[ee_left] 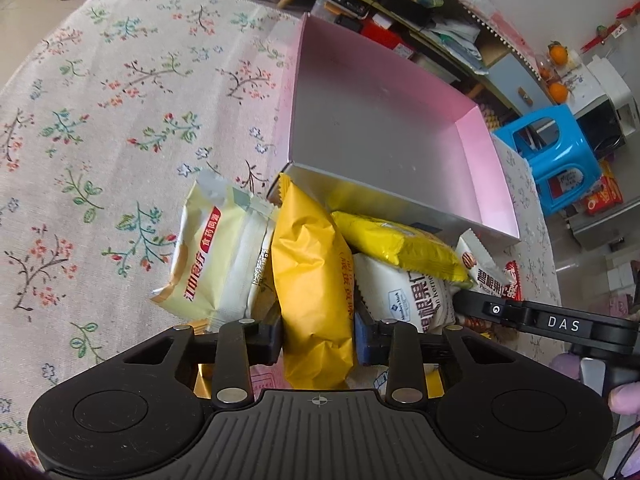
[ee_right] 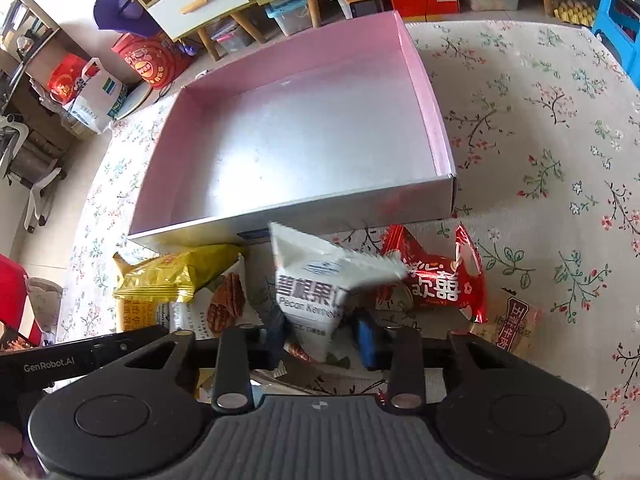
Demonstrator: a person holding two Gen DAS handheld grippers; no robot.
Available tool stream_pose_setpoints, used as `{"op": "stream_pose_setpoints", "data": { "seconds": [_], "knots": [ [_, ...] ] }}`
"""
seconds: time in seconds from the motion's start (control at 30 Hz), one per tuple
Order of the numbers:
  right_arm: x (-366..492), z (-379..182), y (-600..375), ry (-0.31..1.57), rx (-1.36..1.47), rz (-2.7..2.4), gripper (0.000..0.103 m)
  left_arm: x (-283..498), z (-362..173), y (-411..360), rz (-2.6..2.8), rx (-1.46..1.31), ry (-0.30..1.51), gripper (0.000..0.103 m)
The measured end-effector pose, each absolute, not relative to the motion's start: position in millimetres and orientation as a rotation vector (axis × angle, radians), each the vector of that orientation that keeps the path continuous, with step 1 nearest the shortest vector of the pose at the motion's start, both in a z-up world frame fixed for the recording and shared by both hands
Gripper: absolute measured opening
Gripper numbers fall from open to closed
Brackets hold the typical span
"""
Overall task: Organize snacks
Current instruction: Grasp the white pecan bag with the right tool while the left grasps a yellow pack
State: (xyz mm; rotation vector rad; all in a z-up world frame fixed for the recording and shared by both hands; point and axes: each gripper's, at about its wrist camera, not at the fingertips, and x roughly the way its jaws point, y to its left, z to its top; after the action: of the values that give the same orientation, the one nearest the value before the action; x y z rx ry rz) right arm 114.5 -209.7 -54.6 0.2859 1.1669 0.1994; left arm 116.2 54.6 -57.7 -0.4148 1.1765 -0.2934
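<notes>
Snacks pinched: left fingers (ee_left: 280, 340) squeeze orange packet (ee_left: 316, 280); right fingers (ee_right: 276, 340) squeeze white pecan packet (ee_right: 308, 292).

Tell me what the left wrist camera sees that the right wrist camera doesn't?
Only the left wrist view shows the left tool pinching an orange-yellow packet, with a cream packet beside it and a blue stool beyond the table.

Only the right wrist view shows the right tool gripping a white pecan packet, plus a red packet lying to its right.

Both show the pink box with nothing in it, the floral tablecloth and a bright yellow packet.
</notes>
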Motion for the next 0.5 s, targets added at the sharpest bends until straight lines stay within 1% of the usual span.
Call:
{"op": "stream_pose_setpoints", "data": {
  "seconds": [0.07,0.13,0.5],
  "knots": [
    [113.8,-52.9,-209.5,1.16,0.289,0.198,0.018,112.2,-54.0,58.2,-0.29,-0.408,1.166,0.03],
    [113.1,-52.1,-210.7,1.159,0.294,0.193,0.017,110.5,-49.8,60.1,-0.288,-0.402,1.158,0.03],
    [103.2,-33.1,-221.3,1.111,0.318,0.184,0.016,96.4,-22.4,71.4,-0.29,-0.389,1.096,0.03]
  ]
}}
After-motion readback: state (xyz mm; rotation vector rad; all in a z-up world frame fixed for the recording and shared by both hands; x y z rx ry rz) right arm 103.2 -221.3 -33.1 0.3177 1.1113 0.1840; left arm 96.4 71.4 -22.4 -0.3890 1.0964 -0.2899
